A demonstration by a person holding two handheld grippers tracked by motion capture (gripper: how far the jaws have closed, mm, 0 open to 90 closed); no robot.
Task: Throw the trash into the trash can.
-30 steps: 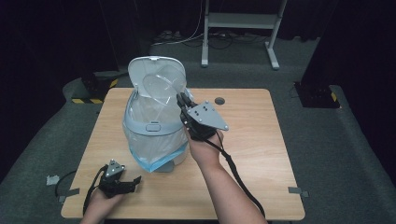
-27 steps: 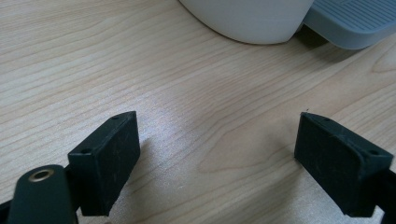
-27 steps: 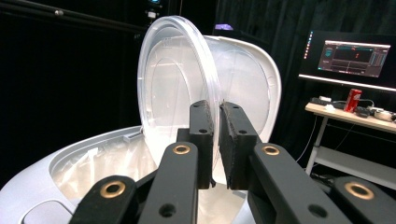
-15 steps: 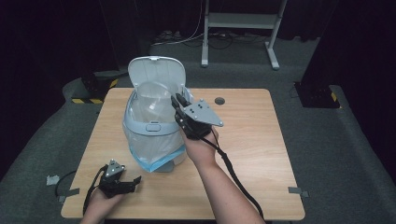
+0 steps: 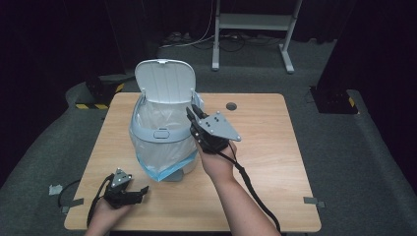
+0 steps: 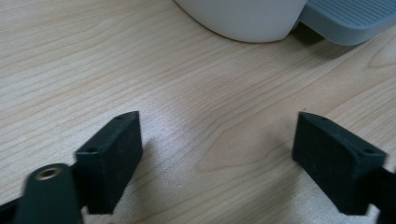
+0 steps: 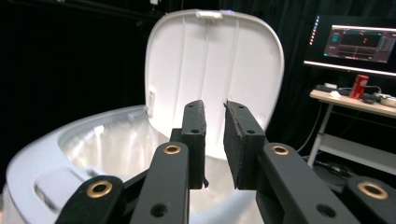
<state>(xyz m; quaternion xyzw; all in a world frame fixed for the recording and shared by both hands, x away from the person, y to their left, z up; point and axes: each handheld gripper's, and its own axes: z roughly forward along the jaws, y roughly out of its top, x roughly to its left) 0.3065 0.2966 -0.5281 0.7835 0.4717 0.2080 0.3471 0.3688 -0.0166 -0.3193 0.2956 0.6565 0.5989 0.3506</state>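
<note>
So my right claw (image 7: pixel 214 140) is up at the bin's rim, jaws only a narrow gap apart with nothing between them; they've just been opening a bit. Right past it is the one white pedal bin (image 5: pixel 160 142) standing on the table (image 5: pixel 275 147), lid (image 5: pixel 164 81) flipped upright, a clear bag (image 5: pixel 157 118) lining the inside, its blue edge hanging down the front. Can't see anything else in the bag. My left claw (image 6: pixel 219 163) sits spread wide and empty, low over the table's near-left part, by the grey pedal (image 6: pixel 350 18).
</note>
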